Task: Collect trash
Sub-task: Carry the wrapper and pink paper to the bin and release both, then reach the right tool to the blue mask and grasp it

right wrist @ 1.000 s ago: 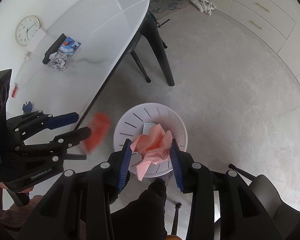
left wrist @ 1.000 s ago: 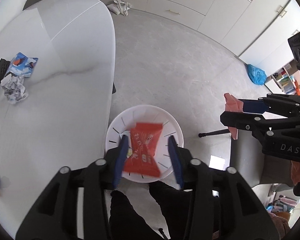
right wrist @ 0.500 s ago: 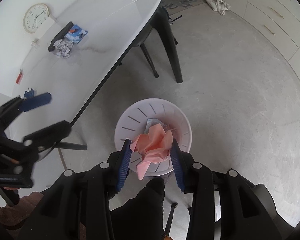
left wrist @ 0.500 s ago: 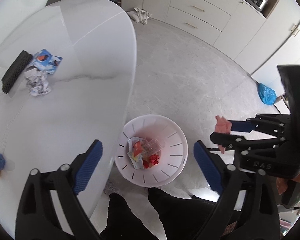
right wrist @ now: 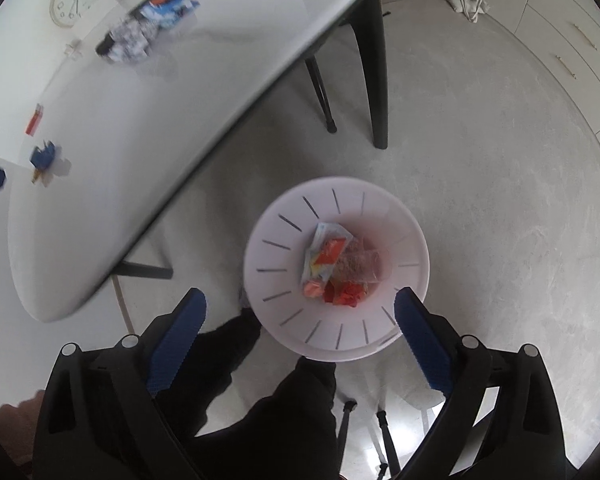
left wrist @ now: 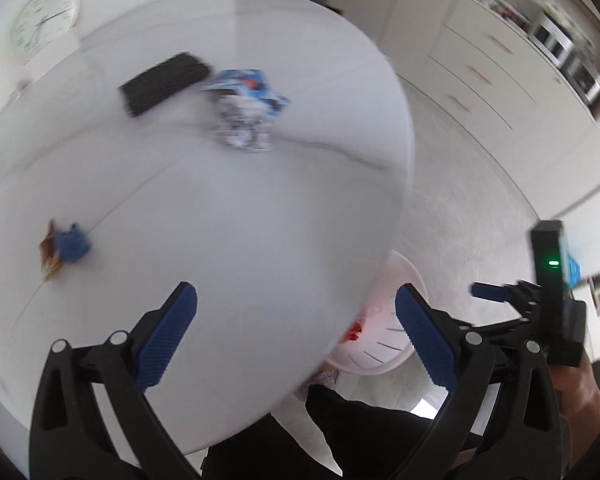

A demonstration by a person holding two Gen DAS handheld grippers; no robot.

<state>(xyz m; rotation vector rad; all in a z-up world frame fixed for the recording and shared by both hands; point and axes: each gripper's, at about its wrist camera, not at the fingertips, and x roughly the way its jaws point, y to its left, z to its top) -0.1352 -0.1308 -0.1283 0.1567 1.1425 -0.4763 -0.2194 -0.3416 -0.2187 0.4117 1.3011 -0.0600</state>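
White bin [right wrist: 336,268] below the right gripper [right wrist: 300,336] holds trash; both jaws just opened, empty. Left gripper [left wrist: 296,332] next needs the paper ball [left wrist: 242,130] ahead.

Left claw [left wrist: 296,330] spread wide over white table [left wrist: 240,208], crumpled paper [left wrist: 242,130], blue wrapper [left wrist: 248,84]

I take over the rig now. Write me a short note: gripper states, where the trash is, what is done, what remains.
Left gripper: open, empty, jaws just opened, above the white table.
Right gripper: open, empty, jaws just opened, above the white bin.
Done: wrappers lie in the bin.
Left: crumpled paper and blue wrapper on the table.
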